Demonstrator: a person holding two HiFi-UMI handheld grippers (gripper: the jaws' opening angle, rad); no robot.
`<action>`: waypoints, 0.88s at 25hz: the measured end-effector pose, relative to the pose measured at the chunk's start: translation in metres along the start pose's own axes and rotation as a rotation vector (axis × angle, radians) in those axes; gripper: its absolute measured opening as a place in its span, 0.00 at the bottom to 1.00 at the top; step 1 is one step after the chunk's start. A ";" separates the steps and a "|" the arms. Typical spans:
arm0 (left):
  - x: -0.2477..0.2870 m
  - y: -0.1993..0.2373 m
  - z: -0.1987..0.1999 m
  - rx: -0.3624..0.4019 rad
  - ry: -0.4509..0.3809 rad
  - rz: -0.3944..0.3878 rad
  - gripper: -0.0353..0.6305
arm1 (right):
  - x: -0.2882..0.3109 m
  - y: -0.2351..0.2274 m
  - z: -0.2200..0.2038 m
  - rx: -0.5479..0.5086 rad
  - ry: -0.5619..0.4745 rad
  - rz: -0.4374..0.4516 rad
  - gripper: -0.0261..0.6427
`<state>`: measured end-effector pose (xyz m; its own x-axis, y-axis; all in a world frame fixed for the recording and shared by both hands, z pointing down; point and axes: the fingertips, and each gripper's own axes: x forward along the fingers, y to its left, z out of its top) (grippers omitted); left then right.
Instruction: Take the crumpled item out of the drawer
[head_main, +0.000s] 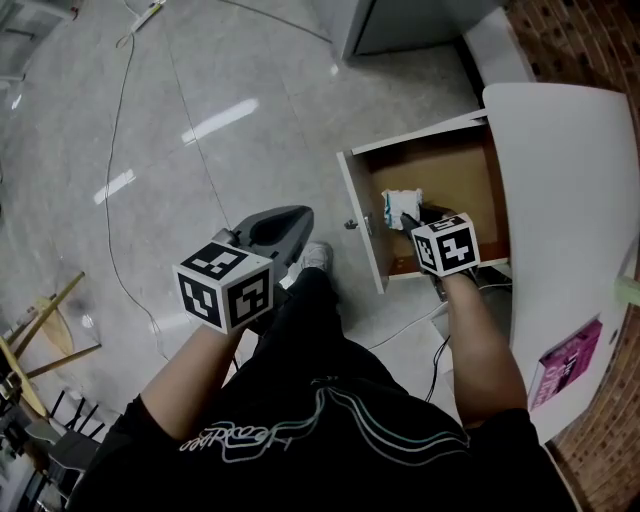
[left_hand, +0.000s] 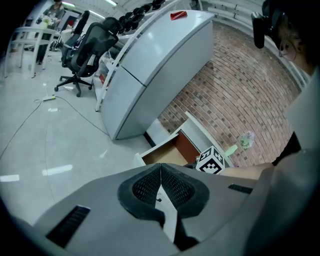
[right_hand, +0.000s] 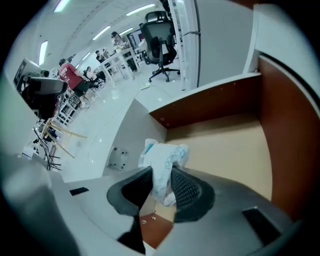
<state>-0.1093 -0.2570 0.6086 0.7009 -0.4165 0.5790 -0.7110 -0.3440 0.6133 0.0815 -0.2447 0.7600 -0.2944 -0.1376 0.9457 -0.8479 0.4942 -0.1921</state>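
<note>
**Head view:** we have the right gripper (head_main: 411, 221) reaching into the open drawer (head_main: 432, 160), w/ the crumpled item (head_main: 400, 207) at its tip, near the drawer's front left corner. Risk as we see it: lifting at an angle could snag the wad or the jaws on the drawer front. The left gripper (head_main: 290, 222) hangs well apart over the floor and plays no part.

**Left gripper view:** the left gripper (left_hand: 160, 181) has its jaws pressed together w/ nothing btwn them. The drawer (left_hand: 167, 154) sits far ahead, so there's no hazard from this side.

**Right gripper view:** the right gripper (right_hand: 161, 187) is clamped on the crumpled item (right_hand: 162, 160). Only the lower part is pinched btwn the pads. The rest bulges up and fwd beyond the tips, above the drawer (right_hand: 225, 145) floor. We think the main risk is that soft, loose folds could slide out of a partial pinch if we pull fast.
</note>
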 end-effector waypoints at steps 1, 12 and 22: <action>-0.003 -0.007 0.000 0.007 -0.003 -0.001 0.09 | -0.010 0.003 0.002 0.000 -0.026 -0.002 0.24; -0.053 -0.103 0.015 0.059 -0.096 -0.049 0.09 | -0.159 0.058 0.021 -0.070 -0.320 -0.007 0.24; -0.128 -0.212 0.010 0.163 -0.169 -0.139 0.09 | -0.317 0.115 0.002 -0.042 -0.593 -0.020 0.24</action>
<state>-0.0487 -0.1392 0.3992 0.7828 -0.4859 0.3888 -0.6179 -0.5329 0.5781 0.0767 -0.1458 0.4376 -0.4852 -0.5973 0.6386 -0.8411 0.5185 -0.1541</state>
